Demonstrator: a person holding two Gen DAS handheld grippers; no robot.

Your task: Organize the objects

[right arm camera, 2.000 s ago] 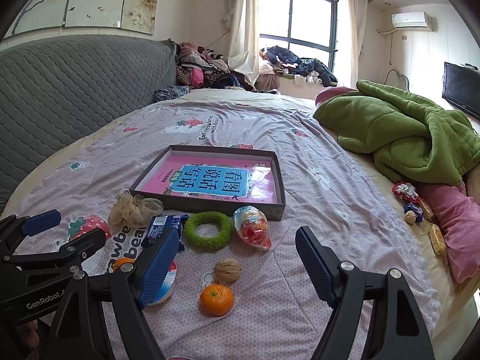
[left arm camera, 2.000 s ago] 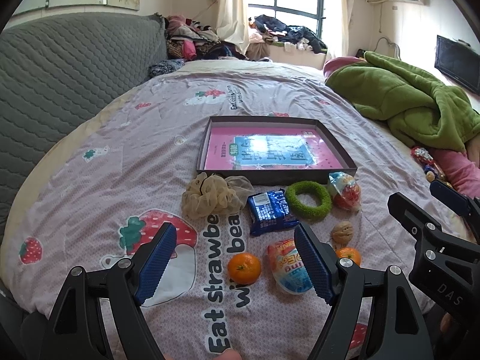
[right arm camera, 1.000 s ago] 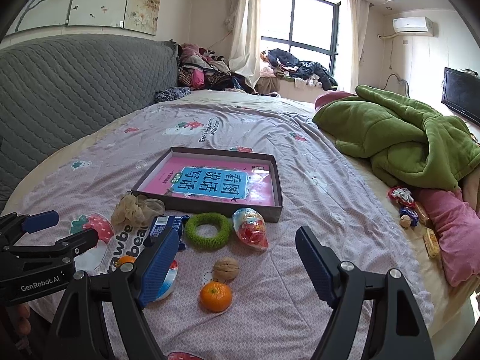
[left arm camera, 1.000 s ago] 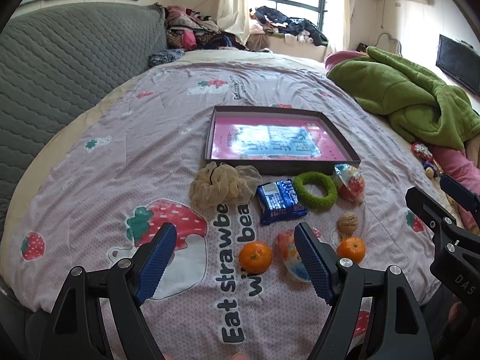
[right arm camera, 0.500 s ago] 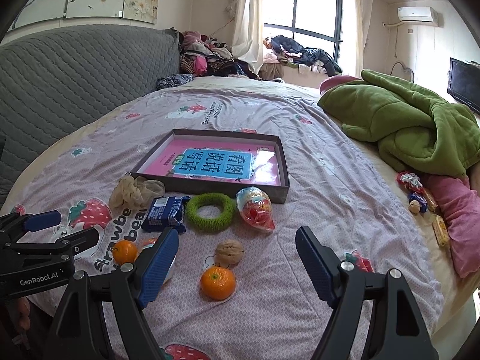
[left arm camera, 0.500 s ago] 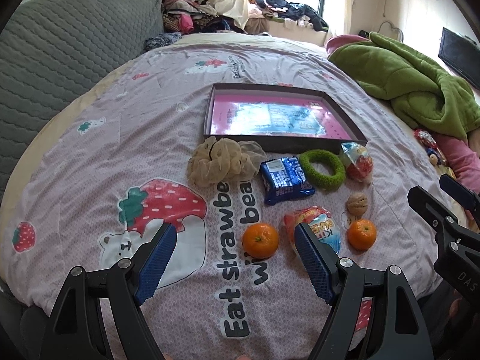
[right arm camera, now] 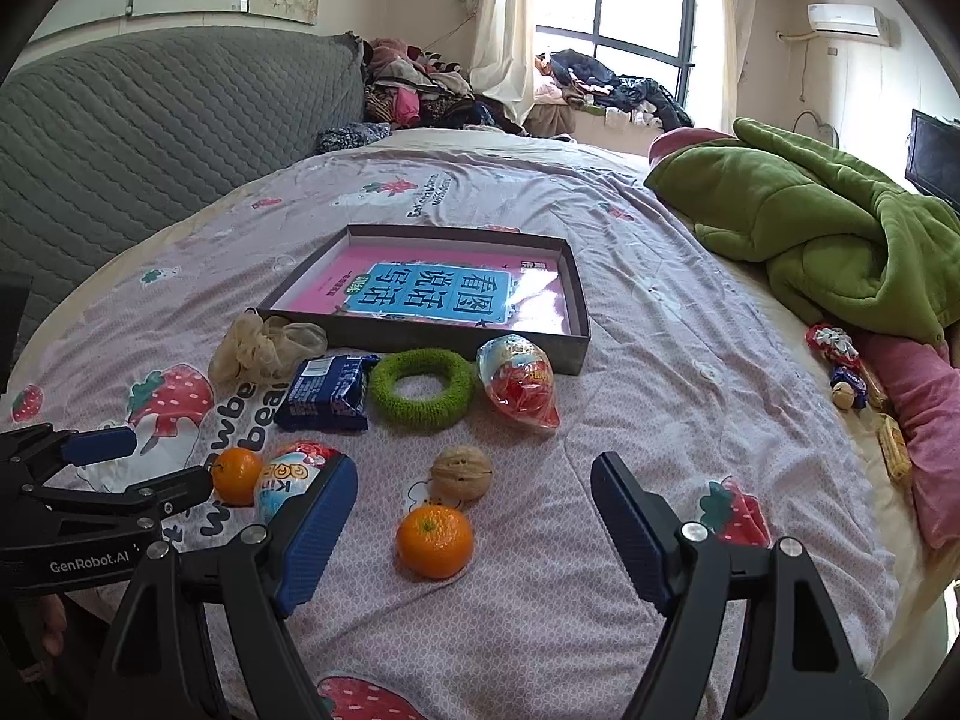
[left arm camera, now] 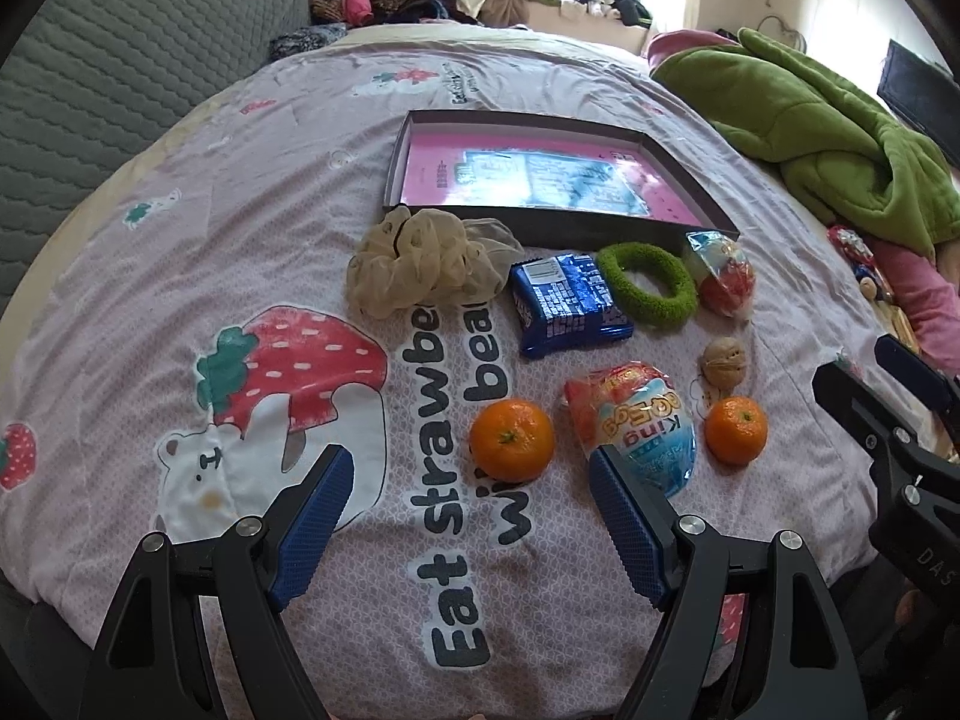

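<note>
A shallow dark box [left arm camera: 684,192] [right arm camera: 576,324] with a pink book inside lies on the bed. In front of it lie a beige scrunchie [left arm camera: 420,264] [right arm camera: 264,342], a blue snack pack [left arm camera: 564,306] [right arm camera: 327,393], a green ring [left arm camera: 648,285] [right arm camera: 420,387], a red egg toy [left arm camera: 723,279] [right arm camera: 519,384], a walnut [left arm camera: 725,360] [right arm camera: 461,473], two oranges [left arm camera: 511,439] [left arm camera: 735,429] [right arm camera: 434,541] [right arm camera: 237,475] and a blue-red egg pack [left arm camera: 639,426] [right arm camera: 294,471]. My left gripper [left arm camera: 468,516] is open just before the left orange. My right gripper [right arm camera: 474,534] is open around the right orange.
A green blanket [left arm camera: 828,120] [right arm camera: 828,228] and pink pillow [right arm camera: 924,420] with small toys [right arm camera: 840,366] lie at the right. A grey headboard [right arm camera: 150,126] stands at the left. Clothes [right arm camera: 432,90] are piled by the window.
Both grippers have tilted down and moved closer to the objects, which now sit lower and larger in view. Both stay open.
</note>
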